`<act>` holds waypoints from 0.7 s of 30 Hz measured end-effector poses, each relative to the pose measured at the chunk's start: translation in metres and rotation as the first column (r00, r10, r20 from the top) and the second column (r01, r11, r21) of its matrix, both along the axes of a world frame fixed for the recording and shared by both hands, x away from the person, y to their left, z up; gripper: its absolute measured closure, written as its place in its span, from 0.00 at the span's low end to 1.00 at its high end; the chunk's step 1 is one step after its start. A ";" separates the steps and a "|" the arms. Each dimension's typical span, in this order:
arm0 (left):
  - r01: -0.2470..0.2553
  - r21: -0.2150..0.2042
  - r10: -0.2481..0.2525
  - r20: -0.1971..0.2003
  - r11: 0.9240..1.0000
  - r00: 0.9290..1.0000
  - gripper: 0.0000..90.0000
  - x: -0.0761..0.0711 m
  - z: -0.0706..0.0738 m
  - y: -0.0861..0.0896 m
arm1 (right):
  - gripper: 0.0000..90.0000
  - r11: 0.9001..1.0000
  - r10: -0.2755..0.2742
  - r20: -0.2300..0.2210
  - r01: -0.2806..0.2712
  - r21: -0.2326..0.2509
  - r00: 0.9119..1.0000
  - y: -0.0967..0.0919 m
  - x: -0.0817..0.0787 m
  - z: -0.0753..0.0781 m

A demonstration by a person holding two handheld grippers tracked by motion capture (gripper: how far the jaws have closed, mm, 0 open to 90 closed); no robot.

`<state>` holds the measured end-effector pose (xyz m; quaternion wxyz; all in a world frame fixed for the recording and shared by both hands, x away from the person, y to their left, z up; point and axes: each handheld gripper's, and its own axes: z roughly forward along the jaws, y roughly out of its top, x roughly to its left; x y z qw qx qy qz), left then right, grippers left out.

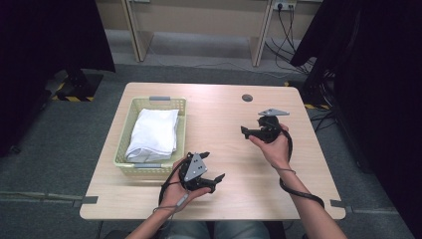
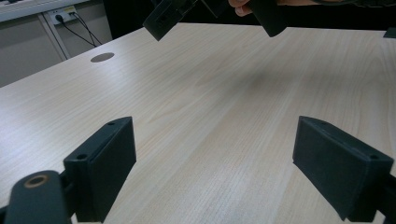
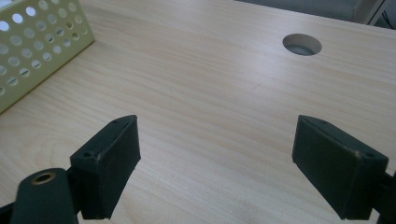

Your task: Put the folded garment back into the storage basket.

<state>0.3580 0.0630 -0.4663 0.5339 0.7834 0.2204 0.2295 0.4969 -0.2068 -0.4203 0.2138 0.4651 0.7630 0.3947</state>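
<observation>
Hovering over table [image 1: 234,164] | left gripper [image 1: 215,180] jaws spread, empty | right gripper [image 1: 245,132] jaws spread, empty

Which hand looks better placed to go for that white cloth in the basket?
Probably the left. The left gripper sits right beside the basket holding the white cloth, fingers open and empty. The right gripper, also open, is farther across the table.

One basket [image 1: 125,149]; one towel [image 1: 153,133]
</observation>
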 end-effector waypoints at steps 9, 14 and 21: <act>0.005 0.014 -0.005 0.005 1.000 1.000 0.14 -0.002 -0.004 -0.002 | 0.17 1.000 -0.011 0.001 0.011 0.006 1.000 -0.008 -0.004 -0.004; 0.003 0.013 -0.003 0.005 1.000 1.000 0.14 -0.002 -0.006 -0.002 | 0.17 1.000 -0.015 0.002 0.015 0.004 1.000 -0.012 -0.007 -0.006; 0.007 0.020 -0.007 0.002 1.000 1.000 0.14 -0.002 -0.010 -0.003 | 0.16 1.000 -0.021 0.006 0.021 0.001 1.000 -0.018 -0.010 -0.008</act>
